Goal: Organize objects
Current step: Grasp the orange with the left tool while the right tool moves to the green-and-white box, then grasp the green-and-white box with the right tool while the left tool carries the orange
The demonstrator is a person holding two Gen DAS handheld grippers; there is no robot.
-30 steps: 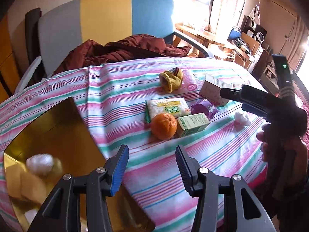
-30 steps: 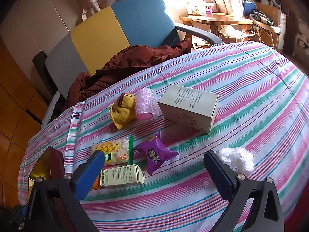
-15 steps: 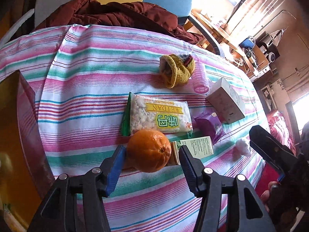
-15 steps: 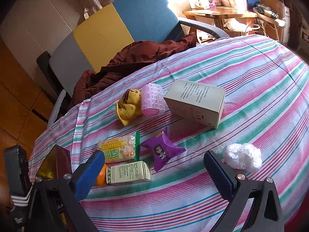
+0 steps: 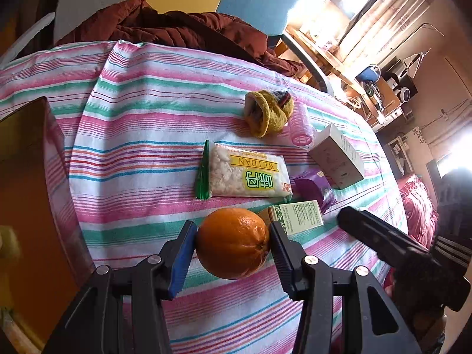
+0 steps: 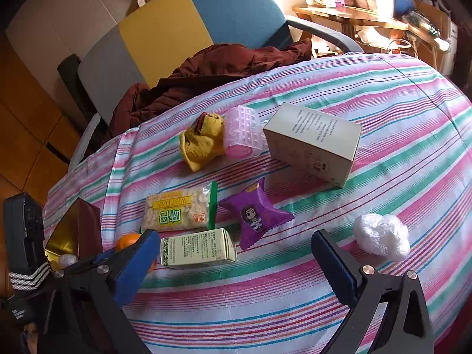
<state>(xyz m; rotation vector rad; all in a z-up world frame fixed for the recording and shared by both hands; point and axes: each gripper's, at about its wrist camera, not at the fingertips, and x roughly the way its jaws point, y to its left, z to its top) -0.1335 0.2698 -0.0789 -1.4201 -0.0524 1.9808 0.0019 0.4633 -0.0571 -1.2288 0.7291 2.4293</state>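
Note:
An orange lies on the striped tablecloth between the fingers of my left gripper. The jaws stand around it, touching or nearly touching both sides. Behind it lie a rice-snack packet, a green-and-white carton, a purple candy pouch, a yellow knit item, a pink hair roller and a beige box. My right gripper is open and empty above the cloth, near the carton. A crumpled white wad lies right of it.
A gold-lined box stands open at the table's left, also in the right wrist view. A colour-block armchair with a maroon jacket stands behind the table. The table edge drops off at right.
My left gripper has moved from beside the gold box to the orange and narrowed around it. My right gripper has shifted only slightly.

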